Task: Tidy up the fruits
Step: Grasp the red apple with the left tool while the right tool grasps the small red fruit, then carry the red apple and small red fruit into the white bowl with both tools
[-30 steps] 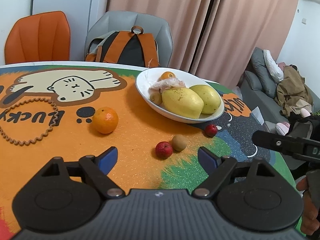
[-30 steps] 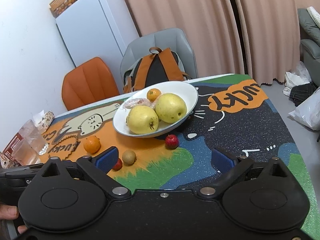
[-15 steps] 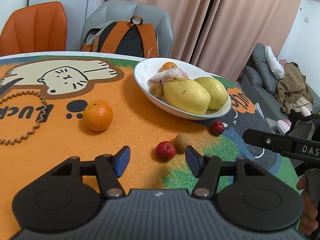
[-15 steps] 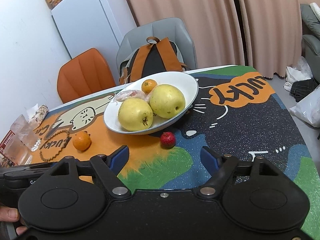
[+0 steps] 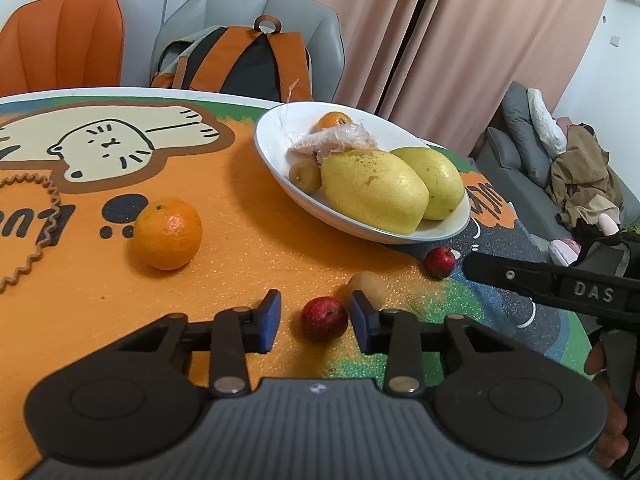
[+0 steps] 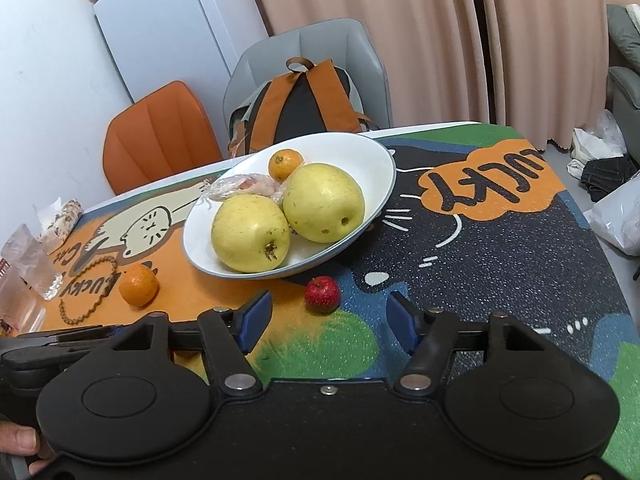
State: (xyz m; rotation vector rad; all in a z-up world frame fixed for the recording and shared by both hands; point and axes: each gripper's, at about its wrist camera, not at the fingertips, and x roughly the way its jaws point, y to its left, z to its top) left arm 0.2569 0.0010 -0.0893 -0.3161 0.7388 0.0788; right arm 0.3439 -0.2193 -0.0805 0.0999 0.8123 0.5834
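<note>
Lower centre of the left wrist view, the left hand-held gripper [image 5: 315,322], jaws just closing, brackets a small red fruit [image 5: 324,318] on the tabletop [image 5: 240,240], pads not clearly touching. The right hand-held gripper [image 6: 328,322], also closing, stands spread just below another red fruit [image 6: 322,294].

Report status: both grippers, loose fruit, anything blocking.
Left gripper closing around near red fruit, fingers not touching. Right gripper closing, empty, short of far red fruit. Nothing blocking.

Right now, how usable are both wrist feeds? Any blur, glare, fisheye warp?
Left wrist view: sharp; a small glare spot on the loose orange; soft shadow under the white bowl; fisheye stretches the front pear. Right wrist view: also sharp, even light; the table edge bows, dark vignette in the corners; the gripper body hides the bottom of the frame.
</note>
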